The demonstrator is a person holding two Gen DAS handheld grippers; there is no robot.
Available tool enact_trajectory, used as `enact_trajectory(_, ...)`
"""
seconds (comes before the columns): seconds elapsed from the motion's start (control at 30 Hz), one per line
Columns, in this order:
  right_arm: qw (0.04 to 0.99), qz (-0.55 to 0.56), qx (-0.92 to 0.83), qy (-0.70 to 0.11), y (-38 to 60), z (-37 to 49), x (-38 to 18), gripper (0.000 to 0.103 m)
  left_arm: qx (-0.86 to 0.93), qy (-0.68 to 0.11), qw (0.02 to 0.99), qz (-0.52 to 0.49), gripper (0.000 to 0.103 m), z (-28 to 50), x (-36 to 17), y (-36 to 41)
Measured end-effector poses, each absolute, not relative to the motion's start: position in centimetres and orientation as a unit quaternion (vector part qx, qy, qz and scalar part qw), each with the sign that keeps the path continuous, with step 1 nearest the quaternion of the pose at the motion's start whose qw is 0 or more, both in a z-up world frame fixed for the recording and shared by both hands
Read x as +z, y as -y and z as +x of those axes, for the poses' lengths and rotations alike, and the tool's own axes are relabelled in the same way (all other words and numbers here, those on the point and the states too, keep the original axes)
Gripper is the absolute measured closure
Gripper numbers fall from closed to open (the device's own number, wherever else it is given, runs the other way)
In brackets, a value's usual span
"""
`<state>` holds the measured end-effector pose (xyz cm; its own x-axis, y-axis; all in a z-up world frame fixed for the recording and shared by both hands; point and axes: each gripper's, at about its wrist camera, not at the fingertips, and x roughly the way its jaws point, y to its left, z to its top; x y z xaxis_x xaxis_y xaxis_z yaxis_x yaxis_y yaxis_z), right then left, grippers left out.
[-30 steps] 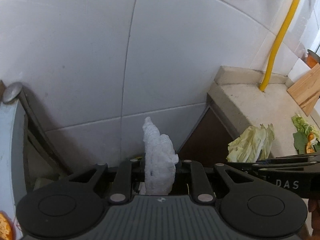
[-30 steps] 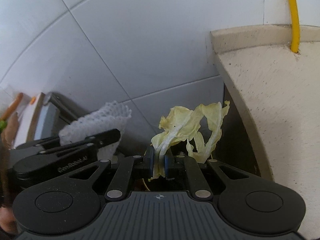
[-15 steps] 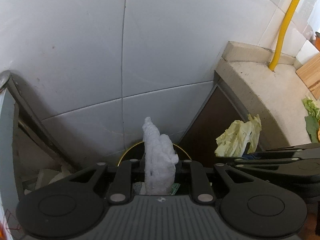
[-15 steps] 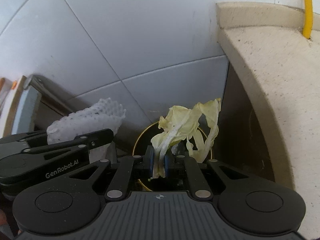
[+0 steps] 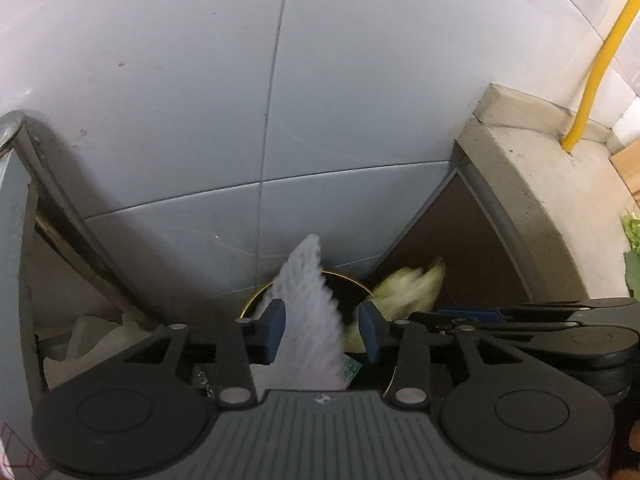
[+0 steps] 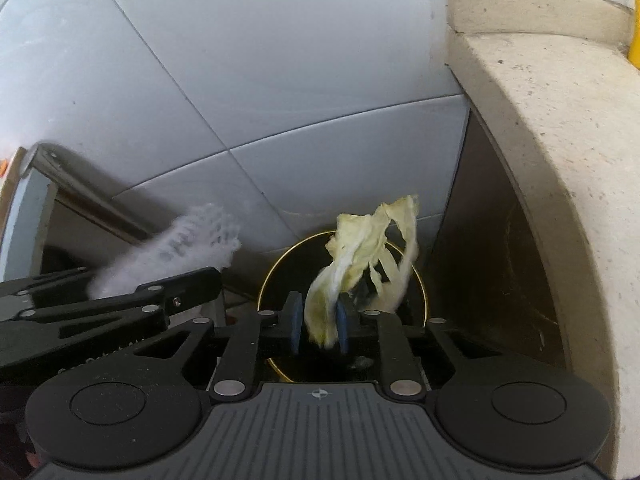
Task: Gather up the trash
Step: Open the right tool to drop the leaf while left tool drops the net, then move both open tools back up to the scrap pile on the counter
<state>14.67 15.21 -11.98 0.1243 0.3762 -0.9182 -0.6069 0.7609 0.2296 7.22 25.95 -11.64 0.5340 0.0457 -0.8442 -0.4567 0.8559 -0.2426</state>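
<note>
Pale tiled wall (image 5: 320, 100); beige stone counter (image 6: 560, 140) at right; yellow pipe (image 5: 600, 68).

Grey wall tiles (image 5: 200, 120) fill the background. A beige stone counter (image 6: 560, 140) curves at right, with a yellow pipe (image 5: 600, 68) rising from it.

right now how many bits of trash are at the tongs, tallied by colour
white: 1, the foam fruit net between the left tongs, whose jaws are opening
pale yellow-green: 1, the cabbage leaf between the right tongs, whose jaws are opening too
total: 2, both above the gold-rimmed bin
</note>
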Motion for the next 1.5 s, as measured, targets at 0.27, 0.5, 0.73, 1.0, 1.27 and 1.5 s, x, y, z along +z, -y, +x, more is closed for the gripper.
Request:
enact_trajectory(0.27,0.745,-0.095,0.322,-0.576,-14.9,15.2,-12.2,0.068,0.136,-0.46,0.843,-0.245,0.062,7.4,-11.6,-26.5)
enact_trajectory(0.5,0.75,-0.084,0.311,-0.578,-13.5,15.1,-11.6,0.066,0.131,-0.459,0.845,-0.242,0.062,7.4,-11.5,-26.4)
enact_trajectory(0.73,0.759,-0.073,0.297,-0.575,-12.0,14.9,-10.8,0.061,0.132,-0.458,0.85,-0.222,0.062,7.6,-11.4,-25.8)
enact_trajectory(1.0,0.775,-0.06,0.288,-0.559,-10.2,14.0,-9.1,0.054,0.131,-0.451,0.859,-0.204,0.061,7.5,-10.9,-25.3)
enact_trajectory(1.27,0.798,-0.031,0.265,-0.541,-6.2,13.0,-7.0,0.052,0.116,-0.449,0.865,-0.193,0.061,7.3,-10.6,-24.7)
enact_trajectory(1.5,0.823,0.002,0.23,-0.52,-0.8,11.5,-5.2,0.048,0.102,-0.455,0.868,-0.169,0.061,7.3,-10.6,-23.6)
